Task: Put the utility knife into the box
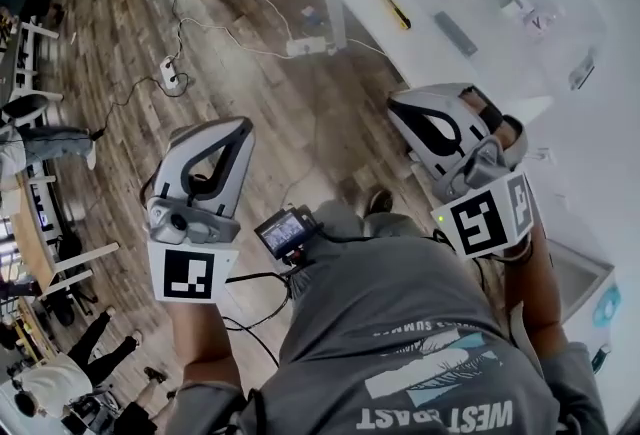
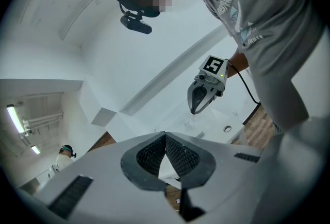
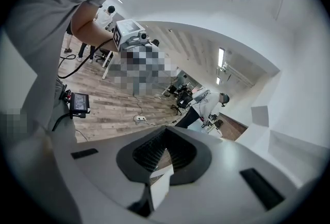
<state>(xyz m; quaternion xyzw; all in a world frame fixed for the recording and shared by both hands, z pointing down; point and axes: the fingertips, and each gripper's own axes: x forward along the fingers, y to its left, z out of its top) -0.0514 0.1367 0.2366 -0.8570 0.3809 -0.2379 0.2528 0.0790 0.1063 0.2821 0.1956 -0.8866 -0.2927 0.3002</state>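
Note:
The yellow utility knife (image 1: 393,8) lies on the white table (image 1: 520,73) at the upper right of the head view, far from both grippers. I cannot tell for certain which thing is the box; a white open container (image 1: 583,275) stands at the lower right beside my right arm. My left gripper (image 1: 243,126) hangs over the wooden floor, shut and empty; its pads (image 2: 178,156) meet at the tips. Near the table's edge my right gripper (image 1: 396,103) is held shut with nothing in it, and its own view shows its tips (image 3: 165,131) together.
A power strip (image 1: 307,46) and loose cables lie on the floor by the table leg. A grey flat piece (image 1: 455,33) and small items (image 1: 520,3) lie on the table. A small screen (image 1: 285,231) hangs at my waist. People (image 1: 40,145) and chairs are at the left.

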